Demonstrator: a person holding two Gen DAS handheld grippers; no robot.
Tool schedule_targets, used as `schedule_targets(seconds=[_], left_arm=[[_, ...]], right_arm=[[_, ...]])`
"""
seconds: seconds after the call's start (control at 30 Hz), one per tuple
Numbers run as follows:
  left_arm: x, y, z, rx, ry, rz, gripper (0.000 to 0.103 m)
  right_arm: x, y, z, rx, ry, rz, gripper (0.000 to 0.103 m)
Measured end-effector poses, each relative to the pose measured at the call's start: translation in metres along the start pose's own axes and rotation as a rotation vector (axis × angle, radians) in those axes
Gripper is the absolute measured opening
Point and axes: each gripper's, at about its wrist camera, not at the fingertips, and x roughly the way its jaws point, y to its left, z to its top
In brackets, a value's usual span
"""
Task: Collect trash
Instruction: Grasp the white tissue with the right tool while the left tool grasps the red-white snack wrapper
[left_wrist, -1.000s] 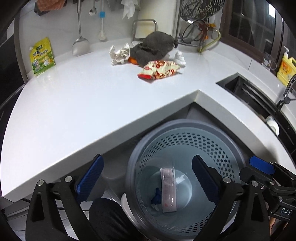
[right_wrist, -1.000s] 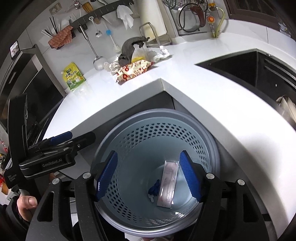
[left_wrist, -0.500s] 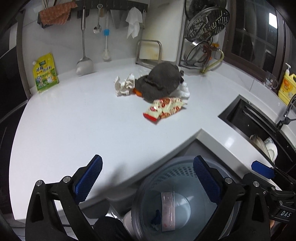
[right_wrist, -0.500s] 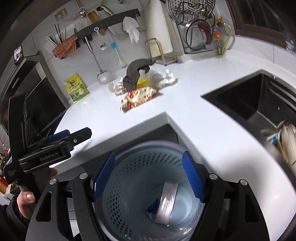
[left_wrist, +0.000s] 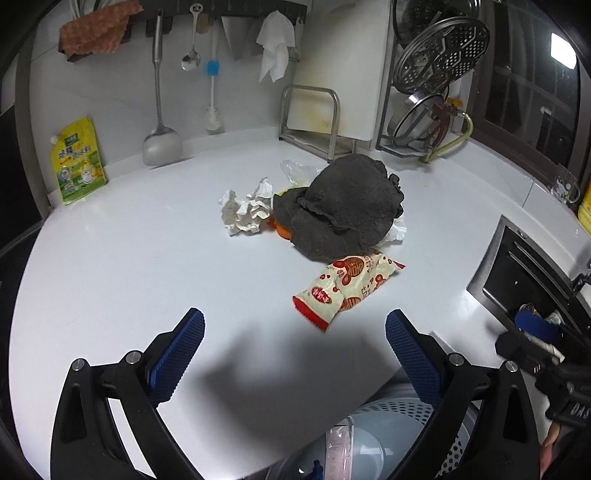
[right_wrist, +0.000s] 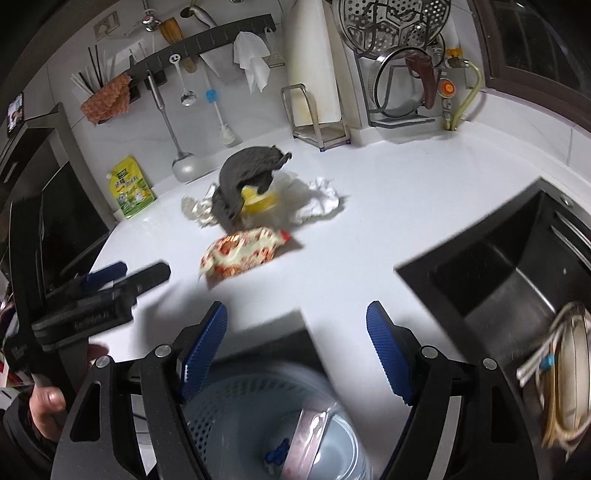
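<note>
My left gripper (left_wrist: 294, 343) and right gripper (right_wrist: 296, 349) both hang released and empty above the counter (left_wrist: 129, 266), between pickups. The snack wrapper (left_wrist: 345, 290) lies nearest, in front of a grey cloth (left_wrist: 343, 210) and crumpled tissue (left_wrist: 245, 212). The bin (right_wrist: 236, 410) stands below the edge. The next move probably calls for reaching forward and closing on the wrapper.
</note>
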Motion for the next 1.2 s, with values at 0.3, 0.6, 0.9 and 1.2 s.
schedule_targets(seconds=[0.3,0.6,0.9,1.2], left_arm=[[0.04,-0.01,0.008,0.004,0.054,-0.021,0.097],[0.067,-0.009,0.013,-0.015,0.1,-0.035,0.097],[0.073,-0.01,0.016,-0.024,0.102,-0.045,0.097],[0.081,-0.011,0.018,-0.029,0.12,-0.043,0.097]], right_arm=[[0.066,-0.016,0.054,-0.019,0.053,0.012,0.074],[0.132,-0.027,0.092,-0.032,0.131,0.0,0.074],[0.168,-0.026,0.112,-0.073,0.181,-0.039,0.074],[0.18,-0.014,0.11,-0.154,0.205,-0.042,0.026]])
